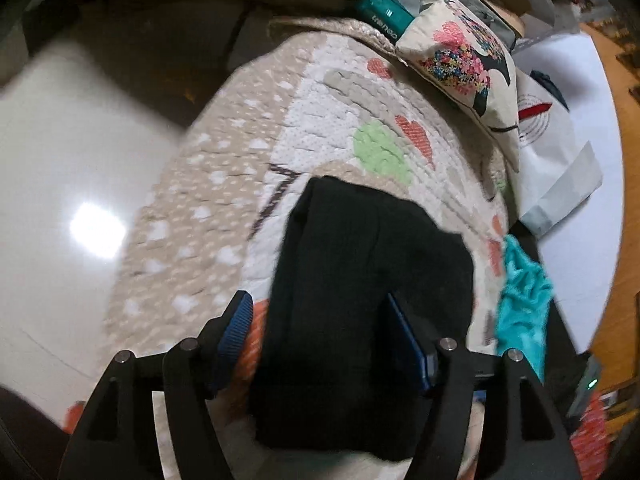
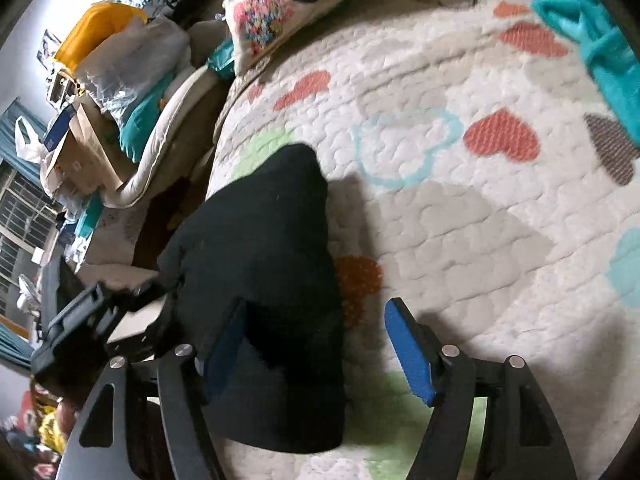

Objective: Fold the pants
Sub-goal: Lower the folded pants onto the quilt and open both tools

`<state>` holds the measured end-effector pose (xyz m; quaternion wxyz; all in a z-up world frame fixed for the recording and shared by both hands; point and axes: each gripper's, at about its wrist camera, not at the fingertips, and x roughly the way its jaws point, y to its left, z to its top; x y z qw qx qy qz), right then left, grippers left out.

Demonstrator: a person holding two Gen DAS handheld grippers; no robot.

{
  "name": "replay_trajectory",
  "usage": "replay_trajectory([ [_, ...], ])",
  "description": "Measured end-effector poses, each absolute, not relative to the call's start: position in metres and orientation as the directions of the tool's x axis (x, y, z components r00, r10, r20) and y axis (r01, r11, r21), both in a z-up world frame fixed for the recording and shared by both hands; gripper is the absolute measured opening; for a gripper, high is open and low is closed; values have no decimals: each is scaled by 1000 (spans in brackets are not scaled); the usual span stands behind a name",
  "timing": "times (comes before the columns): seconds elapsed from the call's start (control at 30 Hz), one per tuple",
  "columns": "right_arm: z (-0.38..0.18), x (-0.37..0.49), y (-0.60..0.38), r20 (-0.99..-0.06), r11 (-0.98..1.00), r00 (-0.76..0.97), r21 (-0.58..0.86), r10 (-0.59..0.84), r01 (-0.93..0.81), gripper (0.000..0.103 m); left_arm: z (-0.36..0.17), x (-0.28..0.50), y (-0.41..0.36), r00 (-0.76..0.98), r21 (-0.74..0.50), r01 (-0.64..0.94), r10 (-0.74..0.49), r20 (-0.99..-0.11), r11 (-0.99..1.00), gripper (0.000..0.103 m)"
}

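The black pants (image 1: 360,300) lie folded into a thick block on the quilted bedspread (image 1: 224,184). In the left wrist view my left gripper (image 1: 320,336) is open, its blue pads on either side of the bundle's near part. In the right wrist view the pants (image 2: 272,264) sit left of centre. My right gripper (image 2: 316,344) is open, its left pad (image 2: 224,348) against the bundle's edge and its right pad (image 2: 408,356) over bare quilt. The left gripper's black frame (image 2: 80,328) shows at the left of that view.
A patterned pillow (image 1: 460,60) and a teal package (image 1: 384,8) lie at the bed's far end. A turquoise cloth (image 1: 520,292) lies right of the pants. White bags (image 1: 552,152) sit on the right. Shiny floor (image 1: 72,200) lies left of the bed. Clutter piles (image 2: 112,80) stand beside it.
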<state>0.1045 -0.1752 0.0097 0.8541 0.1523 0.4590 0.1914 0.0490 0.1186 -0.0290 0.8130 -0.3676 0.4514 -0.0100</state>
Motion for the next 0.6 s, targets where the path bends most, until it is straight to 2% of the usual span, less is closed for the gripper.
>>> replay_trajectory([
  [0.13, 13, 97, -197, -699, 863, 532, 485, 478, -139, 76, -14, 26, 112, 604, -516, -315, -251, -756, 796, 67],
  [0.3, 15, 89, -212, -689, 857, 552, 506, 470, -99, 76, 22, 4, 88, 644, -412, -279, -150, -750, 867, 67],
  [0.6, 32, 53, -198, -673, 919, 636, 356, 377, -168, 76, 68, -30, 26, 697, -212, -193, -19, -717, 958, 68],
])
